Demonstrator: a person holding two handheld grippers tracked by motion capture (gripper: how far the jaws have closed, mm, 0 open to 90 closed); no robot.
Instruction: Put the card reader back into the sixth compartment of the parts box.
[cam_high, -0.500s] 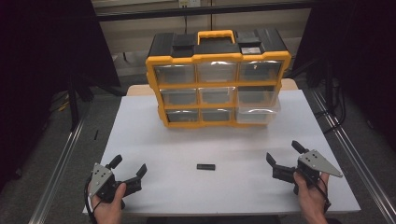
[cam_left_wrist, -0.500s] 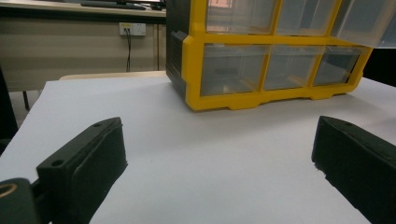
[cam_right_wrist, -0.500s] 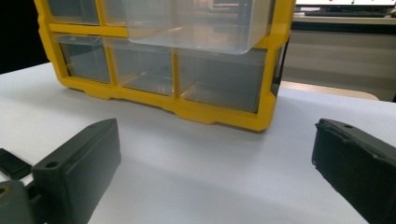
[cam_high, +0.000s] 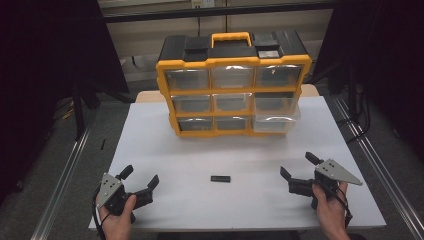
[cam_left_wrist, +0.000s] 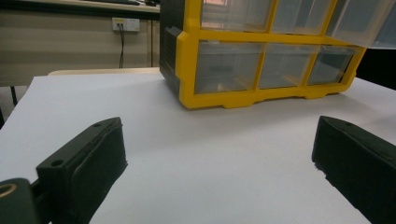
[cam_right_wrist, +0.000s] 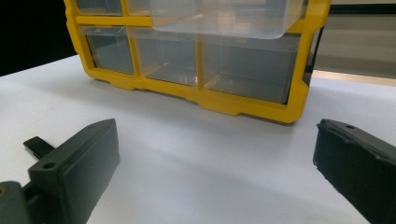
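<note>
A yellow and black drawer organizer (cam_high: 232, 85) with clear drawers stands upright at the back of the white table (cam_high: 190, 150). Its middle right drawer (cam_high: 276, 114) is pulled partway out; it juts forward at the top of the right gripper view (cam_right_wrist: 219, 18). A small black flat piece (cam_high: 220, 178) lies on the table between the hands. My left gripper (cam_high: 139, 177) rests at the front left, open and empty. My right gripper (cam_high: 299, 165) rests at the front right, open and empty. The black piece (cam_right_wrist: 37, 147) peeks out behind the left jaw in the right gripper view.
The organizer (cam_left_wrist: 261, 60) stands well ahead of both grippers, with bare white table between. Aluminium rails (cam_high: 65, 175) run along the table's left and right sides. A wall socket (cam_left_wrist: 125, 23) sits on the wall behind.
</note>
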